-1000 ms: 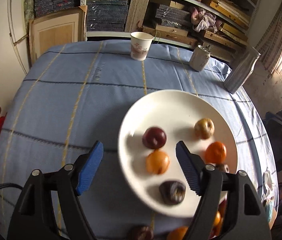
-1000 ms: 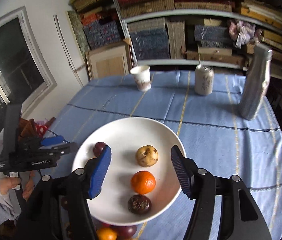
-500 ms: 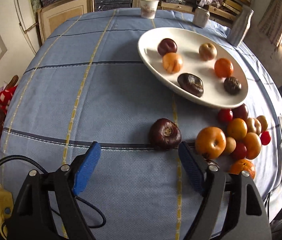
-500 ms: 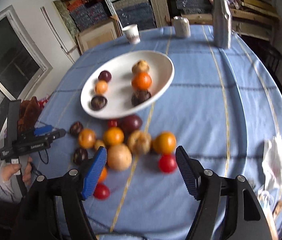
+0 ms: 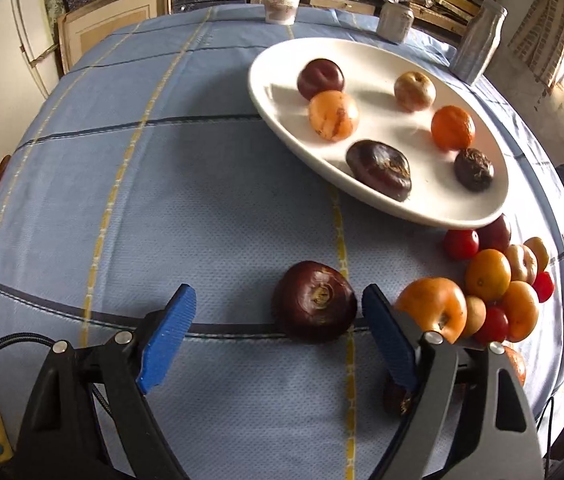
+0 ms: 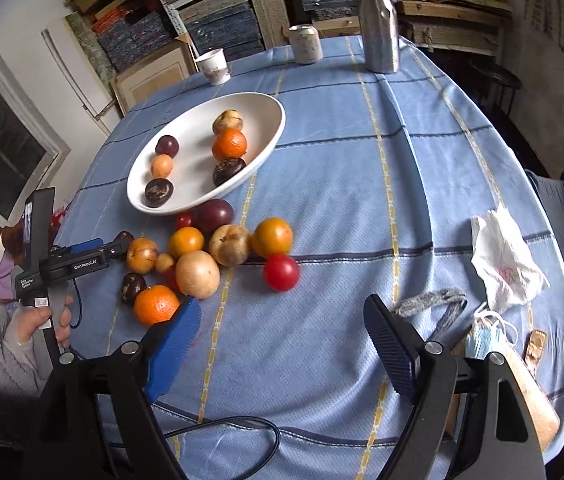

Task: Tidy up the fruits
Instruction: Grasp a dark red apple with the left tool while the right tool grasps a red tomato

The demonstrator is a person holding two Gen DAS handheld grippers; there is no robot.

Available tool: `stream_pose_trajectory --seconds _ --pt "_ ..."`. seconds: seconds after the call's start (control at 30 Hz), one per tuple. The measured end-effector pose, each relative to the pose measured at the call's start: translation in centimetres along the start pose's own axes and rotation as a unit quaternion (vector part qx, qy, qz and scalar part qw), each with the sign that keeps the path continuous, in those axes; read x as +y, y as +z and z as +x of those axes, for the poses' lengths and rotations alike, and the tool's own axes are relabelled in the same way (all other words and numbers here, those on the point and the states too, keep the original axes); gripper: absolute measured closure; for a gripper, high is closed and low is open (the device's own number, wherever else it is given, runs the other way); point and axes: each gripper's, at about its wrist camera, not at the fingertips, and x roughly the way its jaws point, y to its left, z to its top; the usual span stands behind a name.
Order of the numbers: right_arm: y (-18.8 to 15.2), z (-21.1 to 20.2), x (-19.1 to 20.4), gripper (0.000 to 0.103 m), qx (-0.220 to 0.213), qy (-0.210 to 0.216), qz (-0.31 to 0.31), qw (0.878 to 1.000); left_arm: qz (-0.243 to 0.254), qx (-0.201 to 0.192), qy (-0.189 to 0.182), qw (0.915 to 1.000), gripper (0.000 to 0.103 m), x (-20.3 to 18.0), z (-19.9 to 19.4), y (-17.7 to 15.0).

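Six fruits already lie on the white plate (image 5: 278, 92); the rest cluster loose on the bench (image 5: 162, 208) just beside its near rim. The left tongs (image 5: 278, 332) stand open and empty, framing a dark purple fruit (image 5: 315, 302) that sits apart from the cluster, close to the right pad. It looks firm, round and smooth-skinned, so probably prone to rolling: grip across its widest girth. An orange persimmon-like fruit (image 5: 433, 312) crowds the right pad; open cloth lies leftward. The right tongs (image 6: 282, 340), also open and empty, hover over bare cloth, near a red tomato (image 6: 280, 272).
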Motion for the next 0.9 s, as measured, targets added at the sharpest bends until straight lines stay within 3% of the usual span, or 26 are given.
stream_pose_trajectory --seconds 0.17,0.27,0.3,0.43,0.6,0.67,0.83,0.9 --pt "-0.1 0.5 0.3 0.019 0.007 -0.001 -0.01 1.0 0.006 -0.001 -0.006 1.0 0.02 -0.4 0.4 -0.1" --pt "0.1 0.7 0.3 0.019 0.008 0.0 -0.01 1.0 0.009 -0.006 -0.01 0.9999 0.046 -0.2 0.3 0.0" --pt "0.2 0.8 0.2 0.019 0.008 0.002 -0.009 1.0 0.007 -0.007 -0.021 0.9997 0.059 -0.1 0.1 0.0" --pt "0.8 1.7 0.3 0.019 0.01 0.009 -0.016 1.0 -0.011 -0.005 -0.029 0.9995 0.061 0.5 -0.3 -0.4" --pt "1.2 3.7 1.1 0.019 0.015 0.006 -0.069 0.997 -0.03 -0.006 -0.024 0.9993 0.061 1.2 -1.8 -1.5" --pt "1.3 4.8 1.3 0.023 0.023 0.009 -0.087 0.996 -0.033 -0.007 -0.023 0.9992 0.061 1.4 -2.4 -2.0" --pt "1.8 6.8 1.1 0.045 0.04 0.024 -0.102 0.994 -0.044 -0.01 -0.01 0.9989 0.061 1.9 -4.1 -3.2" --pt "2.0 7.3 0.9 0.047 0.044 0.026 -0.102 0.994 -0.051 -0.009 -0.007 0.9986 0.06 2.0 -4.5 -3.5"
